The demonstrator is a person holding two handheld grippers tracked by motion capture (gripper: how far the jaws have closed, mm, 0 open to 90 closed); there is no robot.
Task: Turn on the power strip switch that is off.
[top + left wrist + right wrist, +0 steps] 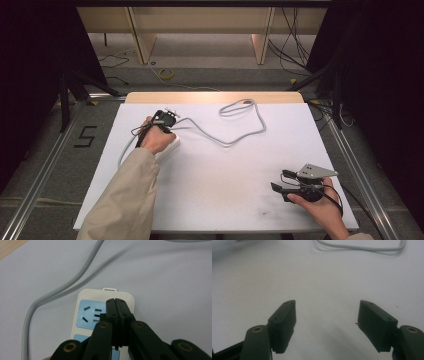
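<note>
Fig.: power strip [82, 315] lies on the white table [225, 170], at its left side, w/ grey cord [235, 142] looping away toward the far edge. Left claw [115, 301] is clenched, jaws together w/ nothing between them, tips poised over the strip's blue socket face; whether they touch it cannot be told from this angle. Right claw [327, 315] is released, jaws wide apart, resting idle near the table's right front corner. Step in hand, prob.: pinning or pressing the strip. Next move calls for steady downward pressure w/o sliding the strip.
</note>
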